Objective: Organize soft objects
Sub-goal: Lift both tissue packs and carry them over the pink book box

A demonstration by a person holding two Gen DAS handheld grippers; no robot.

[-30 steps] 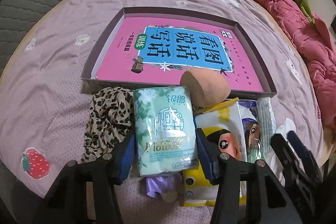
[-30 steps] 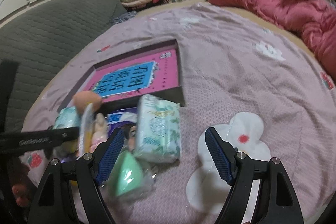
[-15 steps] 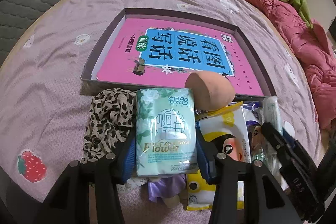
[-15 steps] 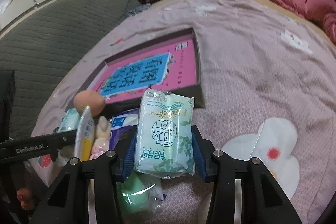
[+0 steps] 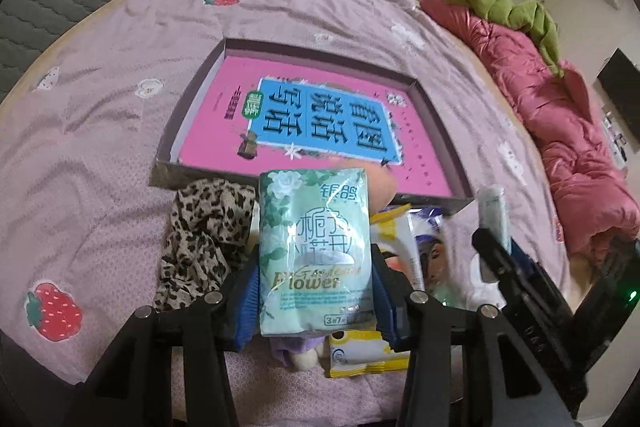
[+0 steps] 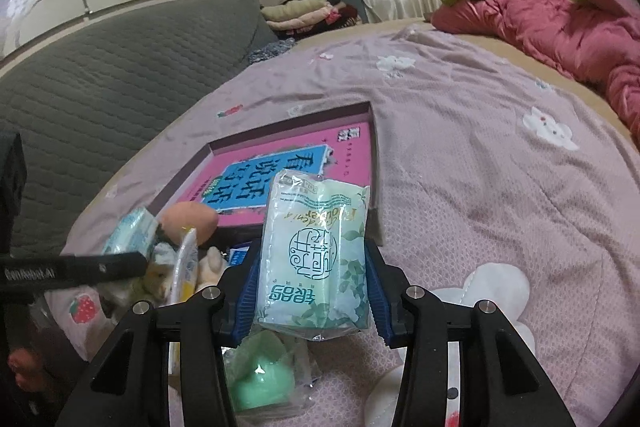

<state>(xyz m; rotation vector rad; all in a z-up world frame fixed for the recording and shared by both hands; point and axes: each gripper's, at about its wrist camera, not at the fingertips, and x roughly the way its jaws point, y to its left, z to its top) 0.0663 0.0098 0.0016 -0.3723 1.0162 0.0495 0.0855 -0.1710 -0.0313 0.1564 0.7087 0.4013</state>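
While the left wrist view looks down at a bed spread with a mauve sheet (image 5: 120,131), the left claw (image 5: 316,287) is clamped on a pale green tissue pack (image 5: 314,255), its blue pads (image 5: 250,301) pressing both long sides. Its jaws have just been closing a little on the pack. The pack stands lengthwise between the fingers, printed face up. Just left of it lies a leopard-print cloth (image 5: 204,235). To its right sit a yellow cartoon packet (image 5: 396,239) and, partly hidden behind the pack, a peach sponge (image 5: 382,183). Beyond these, toward the middle of the bed, a shallow dark box (image 5: 192,115) holds a pink book (image 5: 320,119) with a blue title panel. A pink quilt (image 5: 560,115) and a green garment (image 5: 508,11) are heaped along the bed's right edge. The right claw's black finger (image 5: 516,279) enters from the lower right.

Seen from the right wrist view, the right claw (image 6: 312,291) is clamped on a second green tissue pack (image 6: 314,259), blue pads (image 6: 246,291) tight on both sides. Its jaws have just been closing on it. A mint-green sponge (image 6: 260,383) in clear wrap lies beneath. To the left sit the peach sponge (image 6: 192,223), the yellow packet on edge (image 6: 186,263) and the left claw's finger (image 6: 80,269). The box (image 6: 376,163) with the pink book (image 6: 280,171) lies beyond, and the pink quilt (image 6: 560,23) fills the far right corner.
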